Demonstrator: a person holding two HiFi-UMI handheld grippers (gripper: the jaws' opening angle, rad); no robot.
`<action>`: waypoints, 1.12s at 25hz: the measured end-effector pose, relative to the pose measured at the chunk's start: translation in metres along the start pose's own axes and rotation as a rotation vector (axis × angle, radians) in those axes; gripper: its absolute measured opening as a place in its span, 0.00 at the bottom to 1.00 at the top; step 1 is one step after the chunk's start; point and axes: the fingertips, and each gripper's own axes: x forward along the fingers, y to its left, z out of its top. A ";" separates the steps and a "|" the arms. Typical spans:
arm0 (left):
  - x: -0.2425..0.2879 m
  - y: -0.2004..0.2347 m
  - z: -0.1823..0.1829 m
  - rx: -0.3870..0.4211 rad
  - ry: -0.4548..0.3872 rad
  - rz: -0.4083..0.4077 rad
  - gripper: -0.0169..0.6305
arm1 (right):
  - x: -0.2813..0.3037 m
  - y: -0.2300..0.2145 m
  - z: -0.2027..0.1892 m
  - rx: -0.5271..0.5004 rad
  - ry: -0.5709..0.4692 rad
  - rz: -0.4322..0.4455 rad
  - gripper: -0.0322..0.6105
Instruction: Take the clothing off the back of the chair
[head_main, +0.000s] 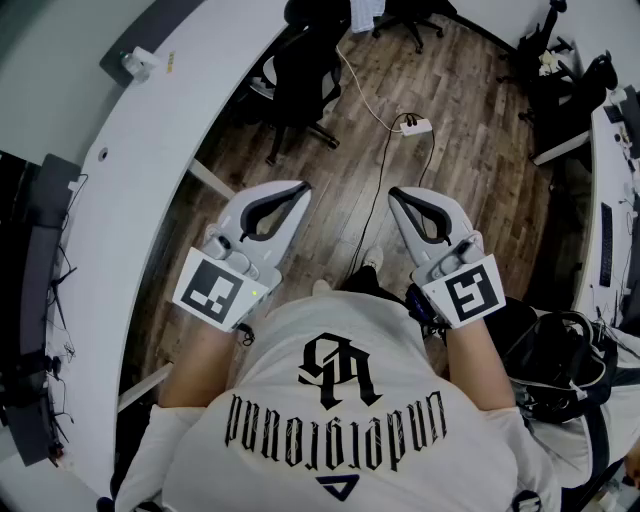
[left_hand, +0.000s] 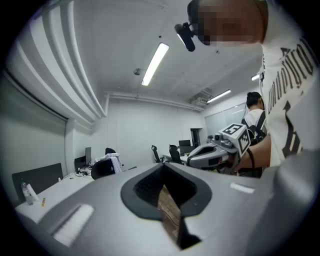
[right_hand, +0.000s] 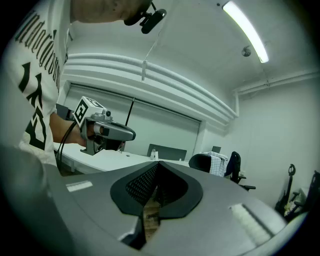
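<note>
A light checked garment (head_main: 362, 12) hangs over the back of a black office chair at the far end of the room. It also shows in the left gripper view, garment (left_hand: 113, 162), and in the right gripper view, garment (right_hand: 216, 164). Both grippers are held side by side at waist height over the wood floor, far from that chair. My left gripper (head_main: 300, 187) is shut with nothing in it, and my right gripper (head_main: 394, 193) is shut and empty too. Each shows in the other's view: right gripper (left_hand: 191, 159), left gripper (right_hand: 131, 134).
A long curved white desk (head_main: 150, 150) runs along the left, with another black chair (head_main: 300, 75) beside it. A white power strip (head_main: 415, 126) and its cables lie on the floor ahead. A dark backpack (head_main: 560, 350) sits at the right, by a second desk (head_main: 610, 200).
</note>
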 end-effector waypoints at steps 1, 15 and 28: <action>0.000 0.000 0.001 0.001 -0.002 0.000 0.10 | 0.001 0.000 0.001 0.000 0.000 0.002 0.06; 0.038 0.016 -0.007 -0.011 0.006 0.008 0.10 | 0.018 -0.034 -0.016 0.036 -0.009 0.021 0.06; 0.159 0.027 -0.001 -0.014 0.018 0.030 0.10 | 0.015 -0.150 -0.046 0.041 -0.027 0.057 0.06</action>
